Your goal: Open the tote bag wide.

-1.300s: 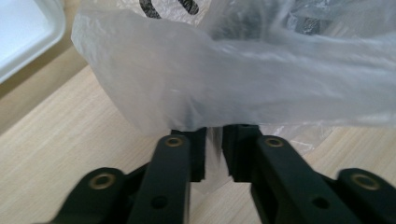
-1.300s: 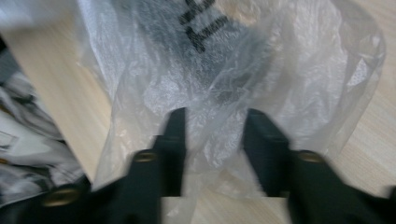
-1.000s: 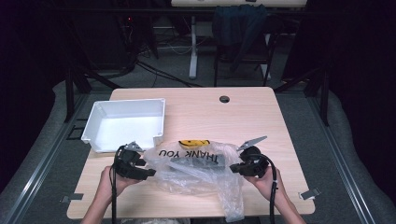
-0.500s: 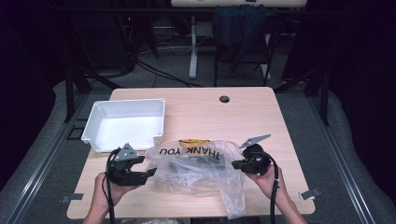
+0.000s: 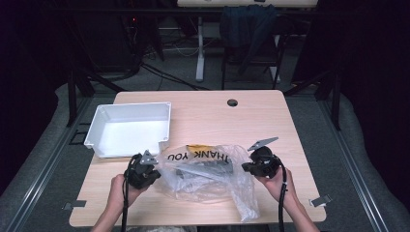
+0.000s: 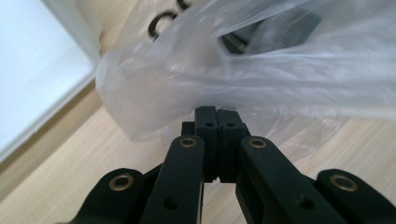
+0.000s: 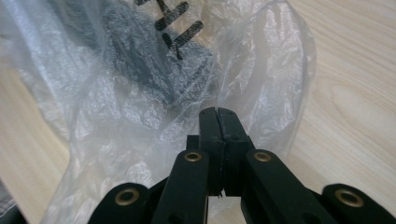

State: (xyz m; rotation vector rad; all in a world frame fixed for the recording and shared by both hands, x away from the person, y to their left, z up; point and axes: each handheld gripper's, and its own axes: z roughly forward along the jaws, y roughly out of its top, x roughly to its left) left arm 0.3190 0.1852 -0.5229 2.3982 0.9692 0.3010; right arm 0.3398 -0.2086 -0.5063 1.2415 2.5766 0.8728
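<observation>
High view: plastic bag [image 5: 208,174] holds a dark object [image 5: 215,169]

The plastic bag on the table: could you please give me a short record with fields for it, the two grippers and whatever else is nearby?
bag: clear plastic bag printed THANK YOU, lying on the front half of the table, dark contents inside
left gripper: left gripper has just closed; fingers together, pinching the bag's left edge
right gripper: right gripper shut on the bag's right edge
tray: white tray at the table's left, apart from the bag
table hole: round hole near the far edge
</observation>
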